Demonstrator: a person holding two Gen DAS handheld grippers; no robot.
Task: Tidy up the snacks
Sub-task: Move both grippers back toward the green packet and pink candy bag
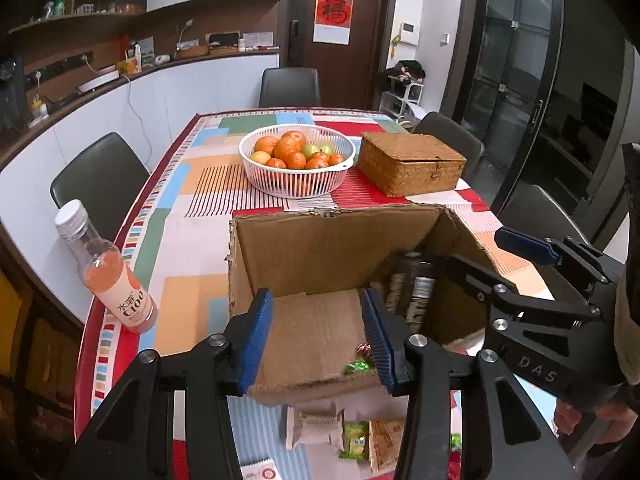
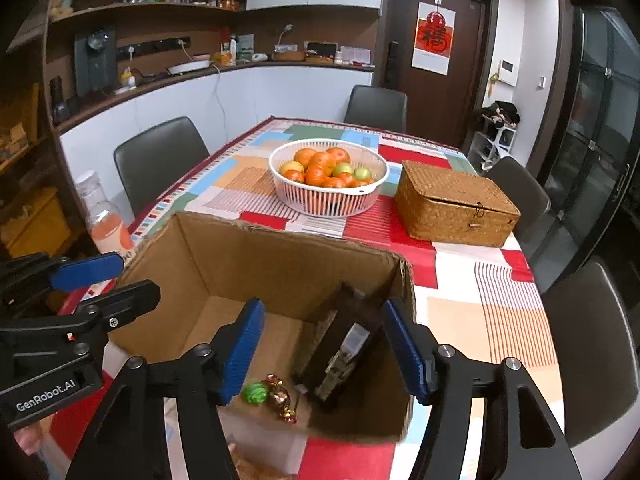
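Cardboard box is sitting open-topped on the bench, and both hand-held grippers are hovering over its near rim. Left hand-held gripper is standing with its jaws apart and nothing between the pads; right hand-held gripper is likewise gaping wide and empty.

Judging by what is lying inside, the sorting looks partly done. A dark packet is leaning against the right wall of the box, and a green candy and a gold-red candy are resting on the floor at 6 o'clock from it. Left to do: wrapped snacks are lying outside on the bench, just in front of the box's near wall, at 6 o'clock in the left view. The juice bottle is standing at 9 o'clock of the box; whether it counts as a snack I cannot tell.

Only the left view is showing those loose wrappers plainly; in the right view they are almost hidden under the gripper. The right view, in turn, is looking deeper into the box and showing both candies and the packet's label, which the left view is mostly masking behind its right finger. A fruit basket and a wicker box are sitting at 12 o'clock, well apart from the work.
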